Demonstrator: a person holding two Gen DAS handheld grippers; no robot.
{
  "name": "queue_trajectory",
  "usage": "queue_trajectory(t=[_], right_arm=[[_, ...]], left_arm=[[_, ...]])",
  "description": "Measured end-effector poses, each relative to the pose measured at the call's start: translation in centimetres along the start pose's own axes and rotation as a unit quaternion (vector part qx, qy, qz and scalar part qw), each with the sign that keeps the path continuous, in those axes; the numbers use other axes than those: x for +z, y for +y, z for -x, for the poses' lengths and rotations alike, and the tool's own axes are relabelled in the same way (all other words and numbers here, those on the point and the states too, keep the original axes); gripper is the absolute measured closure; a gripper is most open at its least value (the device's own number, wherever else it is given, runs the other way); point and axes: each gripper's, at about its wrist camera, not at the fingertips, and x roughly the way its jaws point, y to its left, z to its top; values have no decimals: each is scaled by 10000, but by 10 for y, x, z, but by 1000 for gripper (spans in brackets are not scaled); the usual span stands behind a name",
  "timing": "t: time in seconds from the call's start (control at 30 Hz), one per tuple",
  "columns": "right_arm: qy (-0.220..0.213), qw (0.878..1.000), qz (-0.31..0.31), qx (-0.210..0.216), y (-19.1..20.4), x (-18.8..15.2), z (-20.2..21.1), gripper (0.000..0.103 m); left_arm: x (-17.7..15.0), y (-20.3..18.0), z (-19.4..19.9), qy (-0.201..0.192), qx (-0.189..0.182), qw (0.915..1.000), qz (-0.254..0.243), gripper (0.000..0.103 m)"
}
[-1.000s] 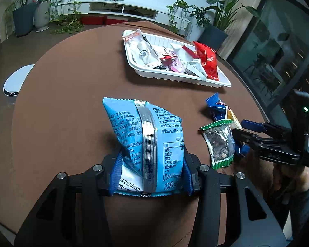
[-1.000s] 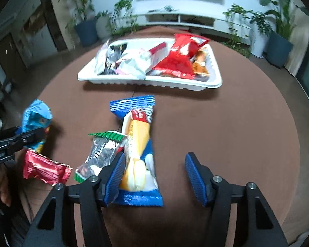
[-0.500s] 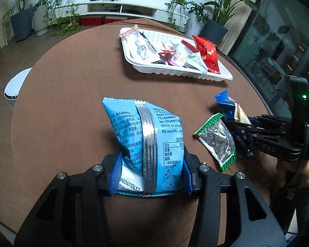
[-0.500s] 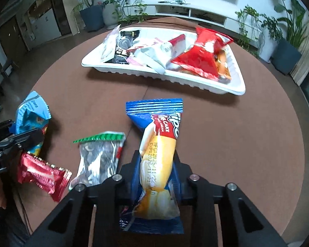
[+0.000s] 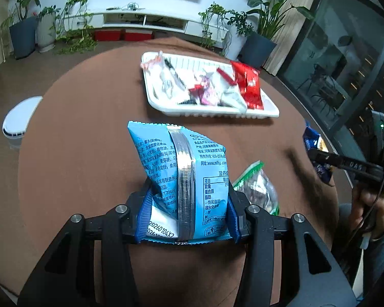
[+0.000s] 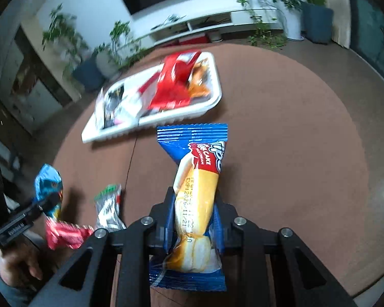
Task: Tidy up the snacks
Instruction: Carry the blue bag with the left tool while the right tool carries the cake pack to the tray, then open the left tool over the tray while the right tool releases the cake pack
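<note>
A: Cake packet (image 6: 197, 199), blue and yellow: we hold it in the right gripper (image 6: 193, 220), whose jaws have just been closing and now pinch its middle, clear of the brown table (image 6: 294, 153).

B: The left gripper (image 5: 187, 204) is clamped on the light-blue snack bag (image 5: 181, 168), also raised. We judge the step to be carrying both to the white tray (image 6: 212, 99), which lies at the far side, already holding several packets.

A: The packet's long axis runs near to far, crimped blue end pointing toward the tray. Next we must reach over the rim and release onto a free spot.

B: A green-edged packet (image 5: 256, 186) and a red wrapper (image 6: 66, 235) remain on the table.
</note>
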Motion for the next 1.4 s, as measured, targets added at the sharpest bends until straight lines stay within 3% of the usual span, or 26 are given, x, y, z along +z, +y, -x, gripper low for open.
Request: queue_trajectory(t=[0.2,0.3,0.5,0.63,0.77,0.9,1.07,1.27,1.4], right_arm=[[-455,9981,-402,54,-22,50,21,76],[-708,9965,-407,172,-14,82,29,76],[-1042,9927,395,471,51,139,21,76],[-688,9914,906,644,95,165,-24,76],[-140,9934,1047,449,108,175,-81,76],[133,9927,1196,77,110,174,-120,76],[421,9906,1291,-185,106,171,-147,75],[382,9922,1162,-238,95,174,-154,73],[375,9923,1160,-237,92,173,-153,73]], left_arm=[[50,-3,6,-239,129,9993,-255,57],[85,-6,2,-318,198,9984,-413,57],[162,-20,-27,-381,260,9966,-676,57],[193,-25,-63,-188,319,9964,-764,57],[201,-27,-105,76,428,9955,-844,57],[205,-26,-147,318,526,9950,-785,57],[197,-24,-176,490,563,9939,-808,57],[195,-24,-190,473,597,9935,-848,55],[193,-21,-192,405,653,9937,-816,45]])
